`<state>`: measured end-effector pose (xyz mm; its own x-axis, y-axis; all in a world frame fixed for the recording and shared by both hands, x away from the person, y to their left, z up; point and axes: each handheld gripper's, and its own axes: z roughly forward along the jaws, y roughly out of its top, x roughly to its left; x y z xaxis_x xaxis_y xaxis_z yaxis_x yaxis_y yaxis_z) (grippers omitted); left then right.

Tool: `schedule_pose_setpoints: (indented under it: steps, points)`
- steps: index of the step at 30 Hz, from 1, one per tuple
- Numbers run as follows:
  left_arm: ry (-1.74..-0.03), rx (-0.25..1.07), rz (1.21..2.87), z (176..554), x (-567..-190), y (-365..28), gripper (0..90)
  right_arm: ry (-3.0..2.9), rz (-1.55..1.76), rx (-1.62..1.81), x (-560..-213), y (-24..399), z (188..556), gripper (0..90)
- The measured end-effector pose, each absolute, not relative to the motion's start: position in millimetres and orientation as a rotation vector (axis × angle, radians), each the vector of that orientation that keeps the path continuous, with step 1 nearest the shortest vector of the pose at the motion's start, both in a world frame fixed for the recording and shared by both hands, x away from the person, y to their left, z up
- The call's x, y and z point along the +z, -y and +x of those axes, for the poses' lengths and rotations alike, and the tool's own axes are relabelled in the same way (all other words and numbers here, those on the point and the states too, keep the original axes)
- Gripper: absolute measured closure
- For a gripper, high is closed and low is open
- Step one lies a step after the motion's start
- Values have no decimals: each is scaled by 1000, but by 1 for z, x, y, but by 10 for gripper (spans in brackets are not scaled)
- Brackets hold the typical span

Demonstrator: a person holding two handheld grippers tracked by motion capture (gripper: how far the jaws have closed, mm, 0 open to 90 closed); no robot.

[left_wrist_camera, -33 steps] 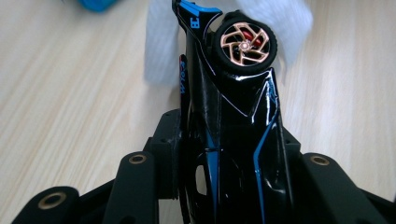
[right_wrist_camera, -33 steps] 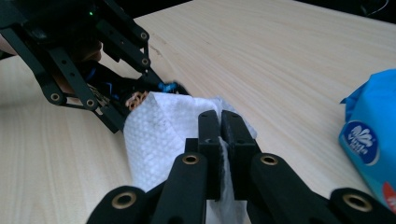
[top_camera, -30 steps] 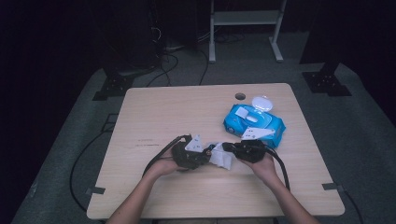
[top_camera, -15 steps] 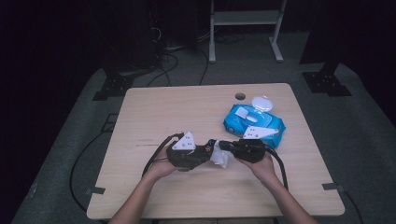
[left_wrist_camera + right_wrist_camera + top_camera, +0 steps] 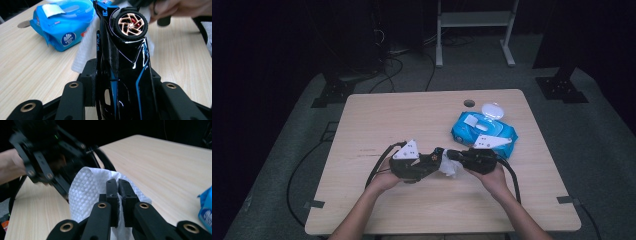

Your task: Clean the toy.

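My left gripper [image 5: 430,162] is shut on a black toy car [image 5: 125,75] with blue trim, held nose out, its copper-spoked wheel [image 5: 130,25] facing up. My right gripper [image 5: 117,187] is shut on a white wet wipe [image 5: 87,187], the sheet pinched between its pads. In the high view the two grippers meet tip to tip near the table's front middle, and the wipe [image 5: 449,169] lies bunched against the car [image 5: 436,159]. The right gripper [image 5: 453,158] comes in from the right. The left gripper [image 5: 50,157] looms blurred behind the wipe.
A blue pack of wet wipes [image 5: 483,131] with its white lid flipped open lies to the back right, close behind the right hand. The wooden table [image 5: 387,115] has a cable hole [image 5: 469,103] near its far edge. Cables trail off both grippers.
The left gripper has shifted slightly to the left with the car. The right gripper and wipe stay nearly where they were.
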<state>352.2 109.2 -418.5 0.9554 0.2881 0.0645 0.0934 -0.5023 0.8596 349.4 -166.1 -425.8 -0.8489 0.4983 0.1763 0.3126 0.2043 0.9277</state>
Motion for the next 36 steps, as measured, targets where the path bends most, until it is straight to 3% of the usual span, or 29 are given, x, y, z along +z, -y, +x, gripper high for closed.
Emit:
schedule_pose_setpoints:
  steps: [12,26,36]
  points:
    - [-286,232,2047,355,-416,-113,564,-2312,815,1733,-431,166,354,866]
    - [-299,251,2330,388,-437,-93,564,-2303,889,1661,-430,205,353,865]
    - [-319,232,2429,415,-446,-79,562,-2300,916,1648,-432,219,353,865]
